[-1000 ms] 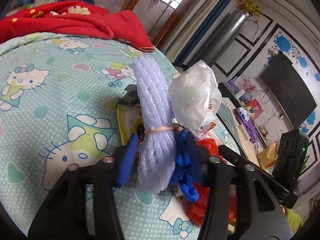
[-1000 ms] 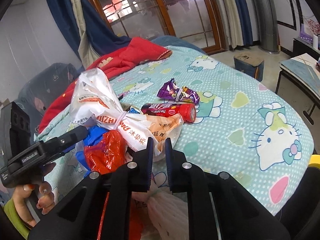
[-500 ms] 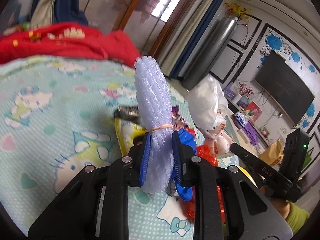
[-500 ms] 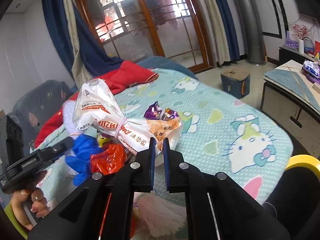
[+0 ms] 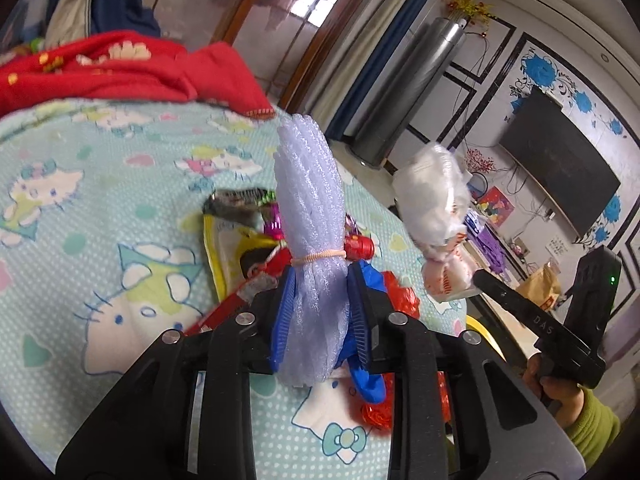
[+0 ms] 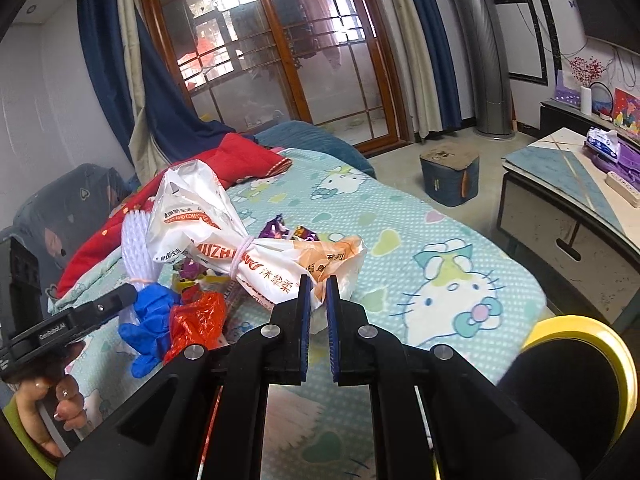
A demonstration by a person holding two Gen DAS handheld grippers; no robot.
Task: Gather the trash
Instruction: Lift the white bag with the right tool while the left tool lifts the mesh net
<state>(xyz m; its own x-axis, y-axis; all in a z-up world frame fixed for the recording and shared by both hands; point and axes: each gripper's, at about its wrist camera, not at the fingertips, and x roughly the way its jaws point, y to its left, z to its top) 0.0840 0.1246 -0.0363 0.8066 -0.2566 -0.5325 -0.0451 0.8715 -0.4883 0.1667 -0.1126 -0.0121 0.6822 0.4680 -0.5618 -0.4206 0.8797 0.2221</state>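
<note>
My left gripper [image 5: 320,312] is shut on a pale purple foam net bundle [image 5: 310,216] tied with a rubber band, held upright above the bed. My right gripper [image 6: 315,300] is shut on a white and orange plastic bag [image 6: 240,248] tied with a band, lifted off the bed. The bag also shows in the left wrist view [image 5: 438,216]. On the bed lie a blue glove [image 6: 150,320], a red plastic bag [image 6: 196,318], purple candy wrappers [image 6: 276,230] and a yellow snack packet [image 5: 228,248].
The bed has a Hello Kitty sheet [image 6: 440,264] and a red blanket [image 5: 120,68] at its head. A yellow-rimmed black bin [image 6: 580,380] stands at the bed's right side. A low table [image 6: 568,184] and a stool [image 6: 448,178] stand on the floor.
Both grippers have risen with their loads. The left gripper closed on the foam net a second ago and has lifted it; the right has carried the tied bag higher.
</note>
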